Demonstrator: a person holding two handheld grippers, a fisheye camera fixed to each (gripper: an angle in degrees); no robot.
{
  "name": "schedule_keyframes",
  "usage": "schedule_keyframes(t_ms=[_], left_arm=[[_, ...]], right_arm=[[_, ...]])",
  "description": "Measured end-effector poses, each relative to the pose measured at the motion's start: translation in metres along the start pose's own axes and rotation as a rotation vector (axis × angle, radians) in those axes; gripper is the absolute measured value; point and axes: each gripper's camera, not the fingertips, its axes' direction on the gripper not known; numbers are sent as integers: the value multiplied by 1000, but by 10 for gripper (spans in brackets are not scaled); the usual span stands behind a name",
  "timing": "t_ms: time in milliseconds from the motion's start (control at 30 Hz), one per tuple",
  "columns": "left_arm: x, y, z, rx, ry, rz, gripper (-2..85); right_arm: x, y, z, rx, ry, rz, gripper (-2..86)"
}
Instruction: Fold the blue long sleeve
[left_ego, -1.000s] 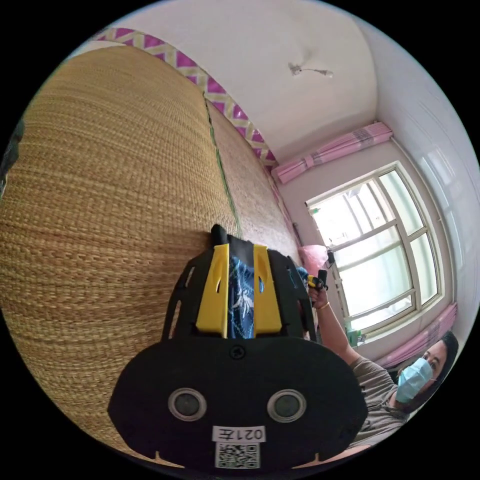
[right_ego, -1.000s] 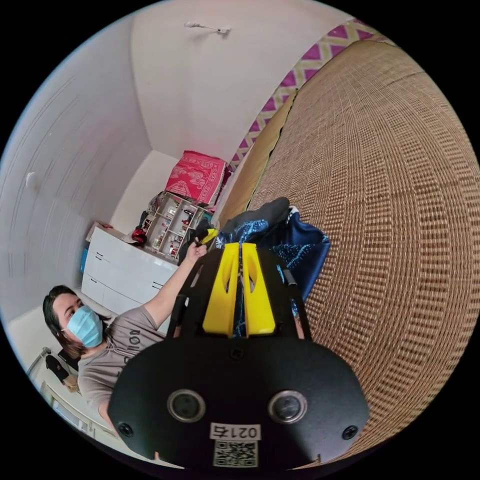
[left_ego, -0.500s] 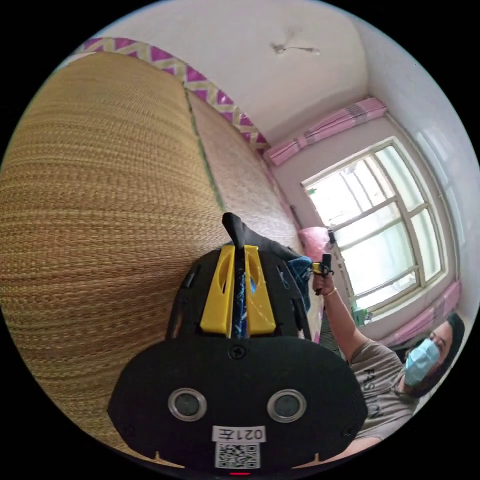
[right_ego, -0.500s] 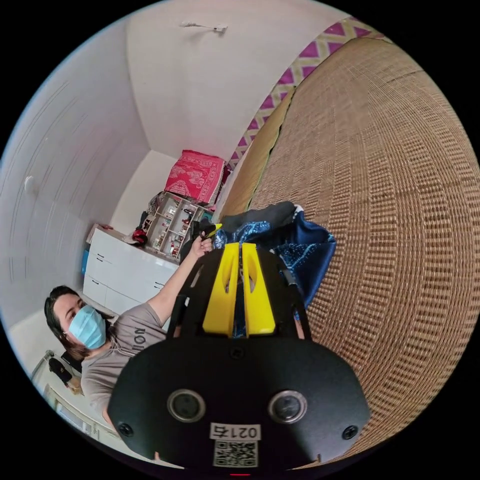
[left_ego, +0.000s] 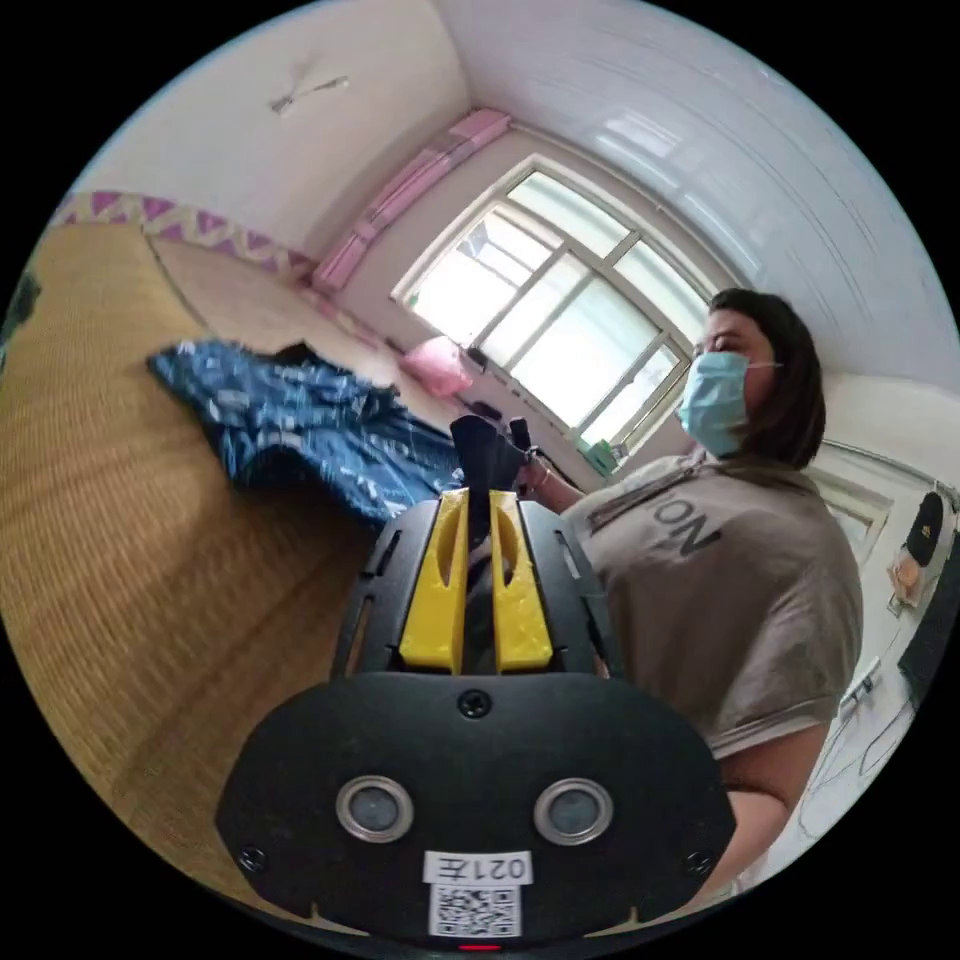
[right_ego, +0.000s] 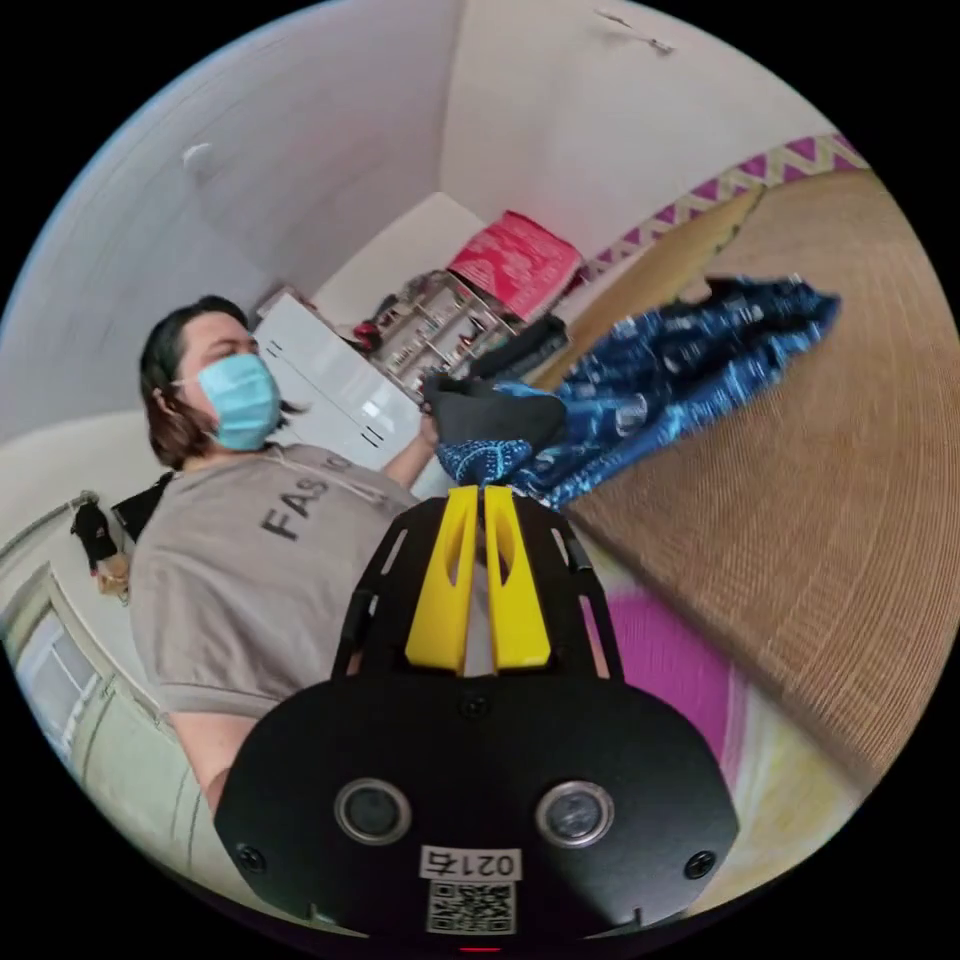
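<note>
The blue long sleeve (left_ego: 300, 420), dark blue with a pale print, hangs stretched and blurred above the woven straw mat (left_ego: 130, 560). My left gripper (left_ego: 476, 497) is shut on a dark edge of it (left_ego: 485, 455) that pokes out past the yellow jaws. In the right gripper view the same garment (right_ego: 670, 365) trails away toward the mat (right_ego: 800, 520). My right gripper (right_ego: 478, 493) is shut on a bunched blue and dark end (right_ego: 490, 440). The person holding the grippers stands close behind, torso (left_ego: 720, 590) filling the side of each view.
A bright window (left_ego: 560, 320) with pink curtains lies beyond the mat. A white dresser (right_ego: 330, 385), a cluttered shelf (right_ego: 440, 325) and a red bundle (right_ego: 515, 265) stand by the far wall. The mat's pink and yellow border (right_ego: 690, 690) runs under my right gripper.
Both grippers have pulled back from the mat toward the person, still gripping. The garment, bunched at the jaws before, now spreads out long over the mat. Both views have swung round.
</note>
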Motion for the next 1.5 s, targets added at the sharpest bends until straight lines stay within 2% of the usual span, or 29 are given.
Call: schedule_keyframes(t_ms=[67, 100, 133, 200, 333, 533, 600, 700, 767, 800, 867, 933, 967, 1067, 1133, 1200, 1267, 1333, 1400, 1433, 1467, 1500], left_arm=[[-26, 44, 17, -49, -12, -196, 17], [-42, 71, 16, 16, 21, -311, 14], [-44, 93, -1, 220, 114, -343, 10], [-41, 108, -18, 301, 176, -342, 4], [-11, 110, -53, 274, 68, -269, -1], [13, 26, -66, 260, -150, -147, 65], [1, -8, -50, 194, -159, -147, 82], [-25, -38, -10, -56, -99, -205, 83], [-17, -34, -11, -51, -75, -202, 50], [-8, -30, -9, -122, -36, -178, 11], [6, -18, 1, -273, 15, -157, -2], [16, 6, 11, -404, -15, -174, -7], [17, 9, 12, -412, -25, -179, -8], [28, -3, -5, -259, 27, -142, -9], [41, -40, -26, -74, 53, -59, -9], [50, -74, -31, -34, -2, -3, -9], [55, -105, -22, -66, -104, 37, -9], [40, -126, 3, -188, -237, -38, -8], [24, -120, 17, -282, -251, -89, -9], [28, -114, 3, -186, -223, -85, -9], [27, -112, -1, -188, -209, -98, -9], [24, -110, -1, -262, -217, -135, -9]], right_arm=[[11, 33, 18, -55, 47, 114, 1], [17, 49, 26, -77, 92, 184, 2], [16, 61, 26, -55, 110, 212, 3], [4, 68, 13, 23, 70, 202, 4], [-47, 60, -31, 183, 106, 81, 6], [-77, -9, -15, 139, 286, -1, 16], [-73, -40, 7, 76, 265, -23, 27], [-63, -80, 48, -62, 292, -9, 42], [-67, -87, 58, -91, 247, -7, 35], [-76, -85, 58, -96, 163, -35, 28], [-94, -75, 61, -170, 26, -82, 18], [-114, -53, 65, -249, 103, -84, 10], [-116, -49, 63, -253, 127, -73, 8], [-122, -44, 41, -134, 131, -26, 3], [-135, -64, 23, -14, 122, -77, 0], [-148, -90, 20, 10, 132, -136, -1], [-158, -120, 27, -37, 164, -190, -1], [-158, -147, 58, -206, 228, -216, -2], [-153, -147, 85, -399, 210, -224, -4], [-146, -137, 99, -547, 229, -197, -4], [-143, -128, 104, -611, 265, -178, -5], [-136, -110, 107, -718, 332, -131, -7]])
